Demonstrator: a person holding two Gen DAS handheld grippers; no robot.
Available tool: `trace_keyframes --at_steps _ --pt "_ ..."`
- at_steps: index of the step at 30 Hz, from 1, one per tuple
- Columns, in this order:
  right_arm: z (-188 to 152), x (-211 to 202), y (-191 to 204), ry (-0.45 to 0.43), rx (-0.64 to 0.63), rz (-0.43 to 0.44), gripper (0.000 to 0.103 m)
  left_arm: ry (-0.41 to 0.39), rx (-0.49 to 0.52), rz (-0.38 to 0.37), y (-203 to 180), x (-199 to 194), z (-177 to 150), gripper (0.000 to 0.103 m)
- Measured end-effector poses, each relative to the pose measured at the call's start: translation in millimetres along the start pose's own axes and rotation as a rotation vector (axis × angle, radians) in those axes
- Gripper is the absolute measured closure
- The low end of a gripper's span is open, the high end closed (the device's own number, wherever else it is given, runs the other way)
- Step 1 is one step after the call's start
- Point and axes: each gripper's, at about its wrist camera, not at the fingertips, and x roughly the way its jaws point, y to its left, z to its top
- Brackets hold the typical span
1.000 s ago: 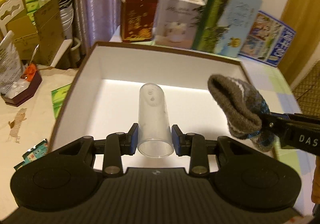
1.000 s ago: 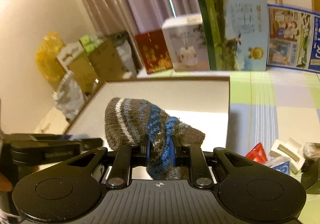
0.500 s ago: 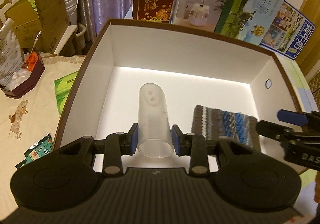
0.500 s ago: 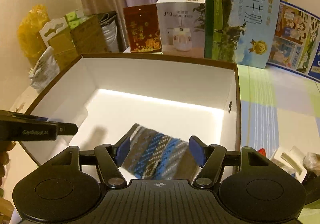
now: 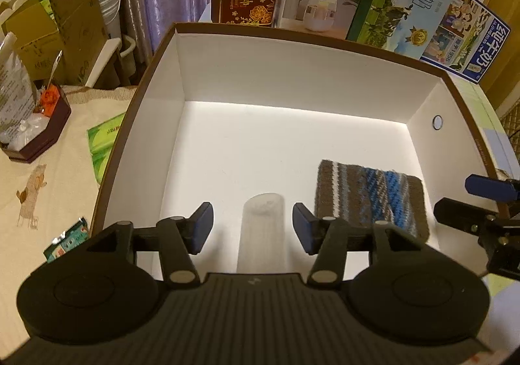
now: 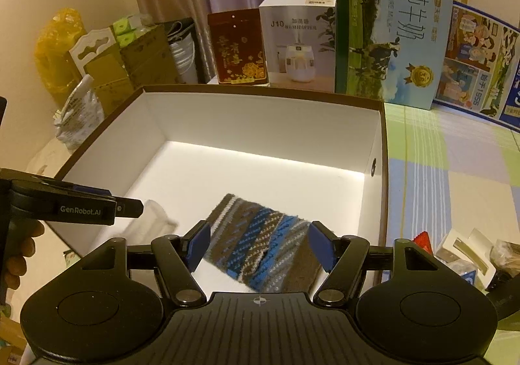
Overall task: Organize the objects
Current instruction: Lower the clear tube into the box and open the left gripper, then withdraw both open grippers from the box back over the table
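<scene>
The left gripper (image 5: 253, 228) is standing with its jaws parted, having just been opening, and the clear plastic cylindrical cup (image 5: 261, 231) is lying between them, touched by neither blue pad. The right gripper (image 6: 260, 246) is hanging with its jaws wide apart over the grey and blue striped knitted sock (image 6: 263, 241), which is lying flat beneath them, just beside the cup. Both things are resting on the floor of the white, brown-rimmed cardboard box (image 5: 292, 72).
</scene>
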Motion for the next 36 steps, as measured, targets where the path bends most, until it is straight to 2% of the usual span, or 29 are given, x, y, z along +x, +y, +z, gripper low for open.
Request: trace_keyframes --at_steps 4,20,27,36 --pt "-3.4 -10.2 -0.2 -0.011 0.009 0.003 0.039 0.000 0.003 -0.003 -6.0 -14.9 -3.9 0.044" --pt "-28.3 -79.6 -14.2 -0.082 0.022 0.039 0.039 -0.050 0.020 -0.094 -71.8 -84.6 -34.1 0.040" --pt "-49.3 -114.4 -38.3 -0.093 0.043 0.038 0.039 -0.056 0.042 -0.139 -115.1 -99.4 -49.8 0.040" --pt "-70.3 -157.4 -88.5 -0.109 0.092 -0.008 0.039 -0.041 0.092 -0.200 -180.3 -103.9 -64.4 0.040"
